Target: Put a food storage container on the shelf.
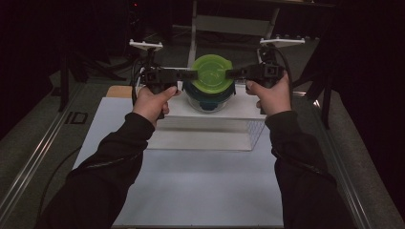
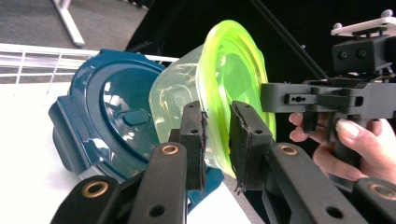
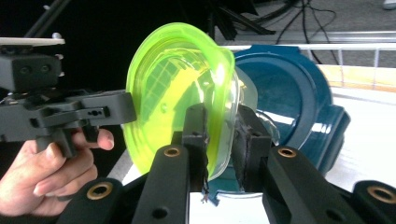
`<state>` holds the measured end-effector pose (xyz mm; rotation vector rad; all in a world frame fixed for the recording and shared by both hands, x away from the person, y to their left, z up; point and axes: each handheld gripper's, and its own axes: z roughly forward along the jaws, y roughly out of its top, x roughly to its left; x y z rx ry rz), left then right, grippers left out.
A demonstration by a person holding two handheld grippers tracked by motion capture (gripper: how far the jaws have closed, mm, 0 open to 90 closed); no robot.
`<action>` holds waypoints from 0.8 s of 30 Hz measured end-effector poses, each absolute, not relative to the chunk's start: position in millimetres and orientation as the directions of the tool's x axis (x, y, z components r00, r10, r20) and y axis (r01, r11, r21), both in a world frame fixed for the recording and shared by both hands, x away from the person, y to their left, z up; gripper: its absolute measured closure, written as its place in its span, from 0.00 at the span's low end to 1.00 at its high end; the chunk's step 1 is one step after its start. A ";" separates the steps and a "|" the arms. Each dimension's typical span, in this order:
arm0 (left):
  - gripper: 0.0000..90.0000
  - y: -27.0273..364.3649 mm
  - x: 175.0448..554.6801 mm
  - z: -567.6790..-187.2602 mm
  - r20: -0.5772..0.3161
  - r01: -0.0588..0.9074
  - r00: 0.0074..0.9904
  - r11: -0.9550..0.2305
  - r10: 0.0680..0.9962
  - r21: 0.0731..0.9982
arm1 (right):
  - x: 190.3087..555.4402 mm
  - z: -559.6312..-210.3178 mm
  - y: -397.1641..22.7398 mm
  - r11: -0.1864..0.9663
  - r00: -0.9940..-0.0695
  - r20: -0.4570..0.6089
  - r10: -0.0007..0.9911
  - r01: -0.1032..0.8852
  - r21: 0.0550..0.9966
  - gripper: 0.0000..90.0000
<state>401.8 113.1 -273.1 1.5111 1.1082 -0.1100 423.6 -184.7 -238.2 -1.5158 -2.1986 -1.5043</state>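
- High view: we hold the left tongs [image 1: 191, 74] and the right tongs [image 1: 230, 74] level, pointing at each other from either side of a green lid [image 1: 211, 73]. The lid sits on a clear container [image 1: 210, 101], which stands over a blue lid [image 1: 191, 90] on a white raised platform [image 1: 215, 125] on the table [image 1: 200, 191]. Our left hand [image 1: 154, 102] and right hand [image 1: 271, 97] grip the handles, dark sleeves coming in from the bottom
- Left gripper view: our left tongs [image 2: 217, 140] straddle the rim of the green lid [image 2: 233, 74], one pad on each side; the pads sit close to the rim, and we read them as clamped on it. The clear container [image 2: 175, 100] lies behind the lid, with the blue lid [image 2: 107, 112] beyond it. The other tongs and the hand holding them reach in from the right
- Right gripper view: our right tongs [image 3: 222, 140] straddle the opposite rim of the green lid [image 3: 173, 88], pads pressed on its edge. The blue lid [image 3: 289, 93] stands behind, beside the clear container [image 3: 247, 93]
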 end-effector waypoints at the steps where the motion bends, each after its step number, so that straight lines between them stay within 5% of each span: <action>1: 0.83 112.1 402.6 -273.6 -0.622 0.670 0.545 0.153 0.562 0.727 | 425.5 -238.2 -185.0 0.025 -0.505 0.542 0.672 0.747 0.664 0.84; 24: 0.67 104.4 417.8 -275.5 -0.659 0.694 0.481 0.208 0.578 0.689 | 452.6 -243.8 -189.0 -0.060 -0.433 0.616 0.659 0.786 0.616 0.76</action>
